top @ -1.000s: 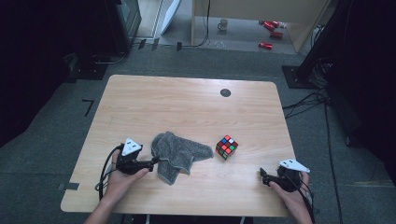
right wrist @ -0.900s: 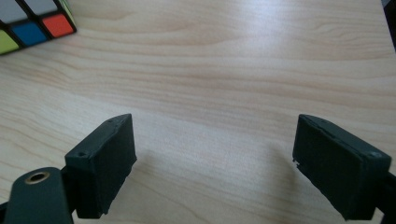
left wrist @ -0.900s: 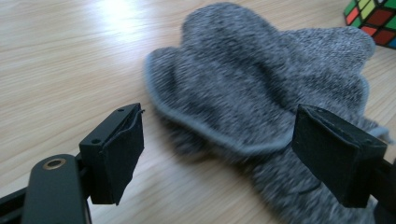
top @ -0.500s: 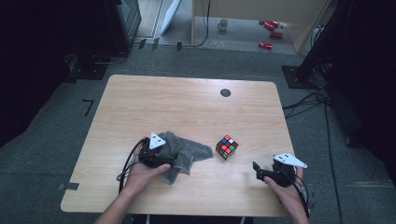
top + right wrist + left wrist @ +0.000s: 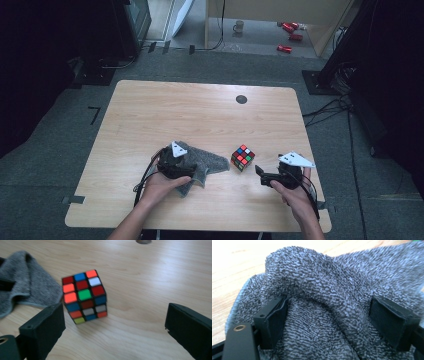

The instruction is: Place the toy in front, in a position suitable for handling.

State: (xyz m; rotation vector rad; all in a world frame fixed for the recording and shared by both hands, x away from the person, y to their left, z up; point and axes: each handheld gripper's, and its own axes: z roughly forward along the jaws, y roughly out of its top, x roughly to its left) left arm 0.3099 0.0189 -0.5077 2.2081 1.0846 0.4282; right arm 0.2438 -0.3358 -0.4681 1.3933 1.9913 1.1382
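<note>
A grey towelling cloth point(image 5: 207, 161) lies crumpled on the wooden table point(image 5: 200, 115), left of a scrambled Rubik's cube point(image 5: 242, 157). My left gripper point(image 5: 181, 163) rests on the cloth's left part. In the left gripper view its jaws stand open point(image 5: 332, 322), with a raised fold of cloth point(image 5: 329, 290) between and ahead of them. My right gripper point(image 5: 261, 175) sits low on the table just right of the cube and points at it. Its jaws are open point(image 5: 116, 323), with the cube point(image 5: 85, 296) a short way ahead, nearer the left jaw and untouched.
A dark round hole point(image 5: 241, 99) marks the table's far side. The cloth's edge point(image 5: 27, 287) lies close to the cube's left. Beyond the table, a mug point(image 5: 239, 25) and red objects point(image 5: 290, 35) lie on the floor. Bare wood surrounds the cube.
My left gripper has moved right from the cloth's left edge onto the cloth. My right gripper has slid left and forward, closing in on the cube.
</note>
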